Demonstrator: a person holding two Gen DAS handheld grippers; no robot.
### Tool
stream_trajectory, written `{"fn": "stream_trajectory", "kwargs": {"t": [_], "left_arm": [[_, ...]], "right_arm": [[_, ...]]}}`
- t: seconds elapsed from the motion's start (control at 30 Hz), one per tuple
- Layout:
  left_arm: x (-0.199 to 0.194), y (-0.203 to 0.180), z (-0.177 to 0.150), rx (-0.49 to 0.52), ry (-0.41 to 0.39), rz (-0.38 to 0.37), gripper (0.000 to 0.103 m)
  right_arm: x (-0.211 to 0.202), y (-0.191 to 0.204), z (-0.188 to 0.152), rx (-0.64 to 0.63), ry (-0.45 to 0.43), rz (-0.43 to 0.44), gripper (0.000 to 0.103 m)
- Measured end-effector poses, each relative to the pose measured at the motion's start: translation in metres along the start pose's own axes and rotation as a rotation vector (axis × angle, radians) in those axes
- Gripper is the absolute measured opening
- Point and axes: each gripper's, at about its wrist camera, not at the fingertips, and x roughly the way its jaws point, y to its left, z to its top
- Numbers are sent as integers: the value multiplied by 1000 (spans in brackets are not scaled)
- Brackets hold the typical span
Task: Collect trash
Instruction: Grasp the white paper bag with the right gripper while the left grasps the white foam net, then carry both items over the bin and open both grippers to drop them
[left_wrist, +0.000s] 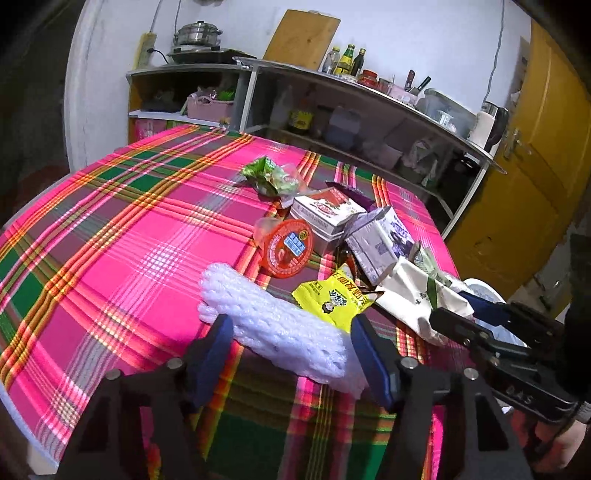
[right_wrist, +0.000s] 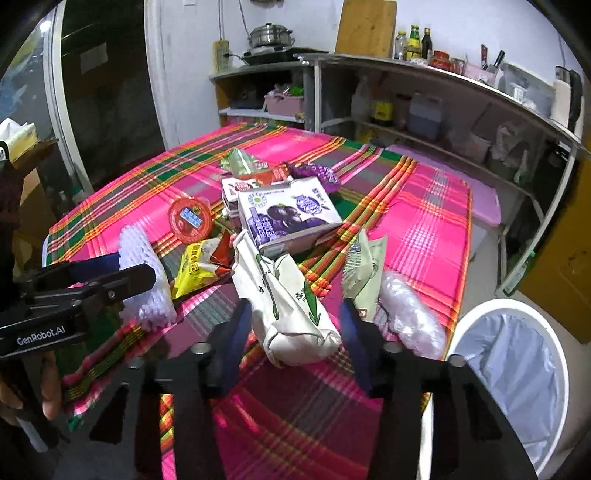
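A heap of trash lies on the pink plaid tablecloth (left_wrist: 129, 221). My left gripper (left_wrist: 291, 332) straddles a white foam net (left_wrist: 266, 314) that rests on the cloth. Its blue pads stand at the net's two sides without squeezing it. In the right wrist view my right gripper (right_wrist: 295, 325) has its pads against a crumpled white paper bag (right_wrist: 291, 314) with green print. The left gripper (right_wrist: 122, 271) shows at the left edge there, held by a hand. The right gripper (left_wrist: 461, 310) appears at the right of the left wrist view.
A yellow packet (left_wrist: 332, 299), red round lid (left_wrist: 288, 247), purple carton (right_wrist: 288, 214), white-red box (left_wrist: 325, 214) and green wrapper (left_wrist: 269, 177) lie behind. A pale wrapper (right_wrist: 364, 266) and clear plastic (right_wrist: 410, 314) lie right. A white lined bin (right_wrist: 517, 362) stands beside the table. Shelves (right_wrist: 443, 110) stand behind.
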Motion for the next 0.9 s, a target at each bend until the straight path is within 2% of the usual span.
{"fn": "stream_trajectory", "kwargs": {"t": [0.2,0.23,0.3,0.37,0.43,0.53,0.9], "left_arm": [[1,-2,0,-2,3,-3,44],[2,-2,0,-2,4,0,37],[1,-2,0,-1,9,1,30],[0,-1,0,-4,10,-6,21],[-1,0,-1,-4,13,-8,18],[-5,1,0,-9,10,-19,13],[-42,-11,-5,41,-47,-48,11]], "right_arm": [[1,-2,0,16,-1,10,35],[0,-1,-1,18,-2,14,27],[-3,0,-2,18,-6,23,25],[-6,2,-2,16,-11,34,18],[-10,5,-3,10,-12,40,13],[-15,9,-6,5,-15,42,13],[-51,8,-17,67,-80,62,13]]}}
